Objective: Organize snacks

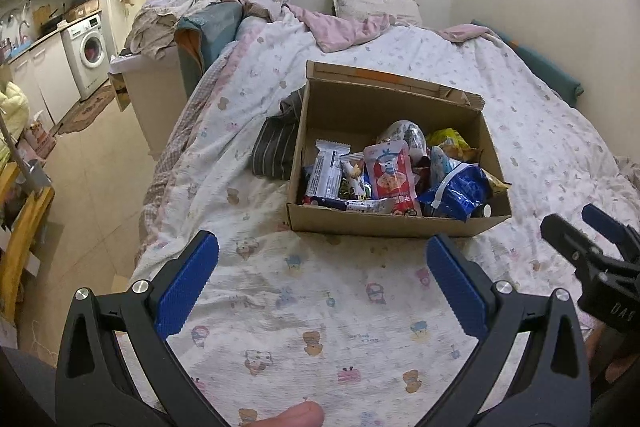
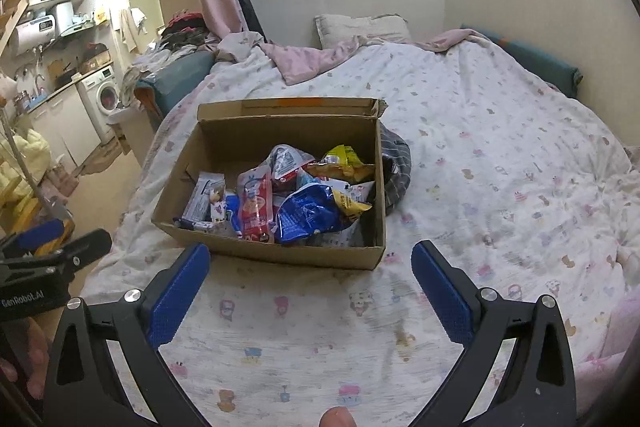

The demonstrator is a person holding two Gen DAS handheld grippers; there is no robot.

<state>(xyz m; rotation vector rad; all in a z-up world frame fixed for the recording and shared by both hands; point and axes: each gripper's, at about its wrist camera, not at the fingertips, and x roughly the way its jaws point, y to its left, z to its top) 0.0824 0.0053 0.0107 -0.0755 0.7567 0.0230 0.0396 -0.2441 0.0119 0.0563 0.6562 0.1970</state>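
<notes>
Bedspread holds an open cardboard box heaped with crumpled, seemingly opened snacks; both claws gape empty.

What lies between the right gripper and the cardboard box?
Only bare printed bedsheet lies between the right gripper and the cardboard box; the right wrist view shows it.

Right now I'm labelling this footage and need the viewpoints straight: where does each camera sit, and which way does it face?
Left wrist view: on the left gripper, angled down across the patterned white bedspread at the open brown cardboard box of snack packets; a fingertip shows at the bottom, the right gripper at right.
Right wrist view: on the right gripper, facing the same box from further right; a fingertip and the left gripper show.
Shared: box, bedspread, pillow, washing machine.
</notes>
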